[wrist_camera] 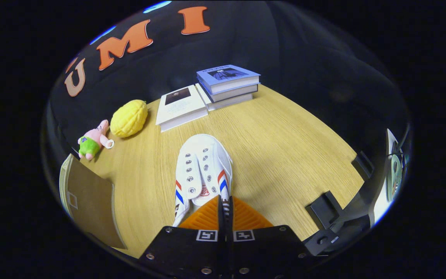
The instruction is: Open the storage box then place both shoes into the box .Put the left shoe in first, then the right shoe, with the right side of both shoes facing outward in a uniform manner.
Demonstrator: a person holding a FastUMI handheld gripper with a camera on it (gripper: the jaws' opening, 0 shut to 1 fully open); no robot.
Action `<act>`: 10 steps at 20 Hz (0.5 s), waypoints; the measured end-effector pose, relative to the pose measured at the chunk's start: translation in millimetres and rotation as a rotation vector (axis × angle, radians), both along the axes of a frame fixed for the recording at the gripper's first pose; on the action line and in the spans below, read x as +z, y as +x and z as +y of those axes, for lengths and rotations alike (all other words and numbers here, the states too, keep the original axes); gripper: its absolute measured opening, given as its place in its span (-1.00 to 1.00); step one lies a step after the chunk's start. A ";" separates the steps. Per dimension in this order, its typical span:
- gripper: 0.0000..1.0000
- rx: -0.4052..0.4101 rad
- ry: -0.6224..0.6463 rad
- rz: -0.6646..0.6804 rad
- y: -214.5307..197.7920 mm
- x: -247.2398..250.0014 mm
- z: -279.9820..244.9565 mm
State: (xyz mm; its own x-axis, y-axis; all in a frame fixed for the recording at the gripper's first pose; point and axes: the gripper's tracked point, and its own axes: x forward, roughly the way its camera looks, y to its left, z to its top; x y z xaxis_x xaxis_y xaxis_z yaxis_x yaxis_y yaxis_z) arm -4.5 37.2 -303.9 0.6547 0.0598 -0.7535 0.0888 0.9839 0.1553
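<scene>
Already caught by its heel end, the white canvas shoe (203,170) pointed its rubber toe cap away from the gripper (225,211), toward the books. The 2 fingers (207,217) stood almost closed, only a thin slit left between them, and the striped edge of the shoe's collar showed inside that slit; both appeared to press on it. Whether the sole rested on the wooden table (285,155) or hung just above it could not be told.

Judging by its look, the shoe would handle as a light thing: soft, foldable cloth above, a stiffer rubber sole below. A pinch on the thin collar should hold, yet the toe would likely droop and swing. A hold taken deeper on the heel wall, near the sole, seemed the steadier choice.

Outward from the shoe, a brown box flap (87,201), probably the storage box, stood to the left of the fingers, near the table's edge. Beyond the toe lay a flat white book (180,106) beside a stack of books (229,83). Left of those sat a yellow lemon toy (129,118) and a pink plush figure (93,141). Black fixtures (325,209) stood at the table's right edge.
</scene>
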 end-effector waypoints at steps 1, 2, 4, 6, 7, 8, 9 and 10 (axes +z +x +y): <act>-0.99 0.010 -0.007 -0.016 0.5 10.7 6.3; -0.99 0.015 -0.014 -0.037 0.2 21.5 11.7; -0.99 0.024 -0.008 -0.064 -1.4 43.9 29.1; -0.99 0.032 0.008 -0.097 -3.4 67.1 48.7; -0.99 0.037 0.016 -0.106 -5.2 78.4 59.6; -0.99 0.043 0.024 -0.115 -8.9 89.3 71.3; -0.99 0.051 0.032 -0.126 -12.6 100.8 83.4; -0.99 0.063 0.039 -0.135 -15.9 111.3 95.8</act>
State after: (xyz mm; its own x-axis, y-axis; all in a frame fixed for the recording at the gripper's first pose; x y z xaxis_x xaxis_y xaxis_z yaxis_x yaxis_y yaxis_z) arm -20.4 133.1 -192.6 0.7442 0.1309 -0.6551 0.0033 0.9799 0.1995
